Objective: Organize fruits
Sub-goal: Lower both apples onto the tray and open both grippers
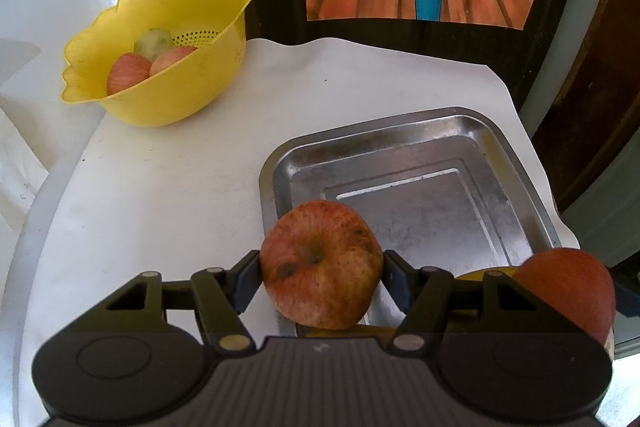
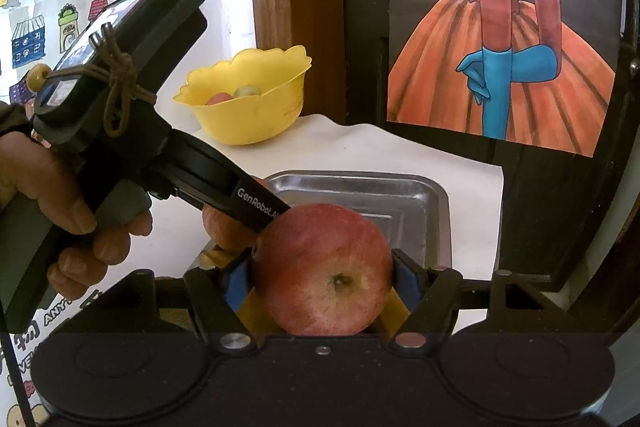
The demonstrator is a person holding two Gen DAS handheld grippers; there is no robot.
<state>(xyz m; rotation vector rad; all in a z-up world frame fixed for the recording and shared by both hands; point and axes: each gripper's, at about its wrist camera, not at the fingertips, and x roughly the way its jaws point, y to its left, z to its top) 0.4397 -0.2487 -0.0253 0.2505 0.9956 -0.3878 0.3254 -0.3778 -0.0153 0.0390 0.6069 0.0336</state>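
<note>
The worktop (image 1: 168,187) carries a metal tray (image 1: 492,147) directly ahead of both sets of jaws and a yellow colander bowl (image 1: 168,99), already holding fruit, far ahead to their left. The left gripper (image 1: 322,267) is clamped on a blemished apple (image 1: 320,263) above the tray's near edge; the right gripper (image 2: 322,269) is clamped on a smoother red apple (image 2: 322,271) beside it. Judged step: placing. Lower each apple onto the tray floor before releasing, keeping the two apart to prevent rolling.
</note>
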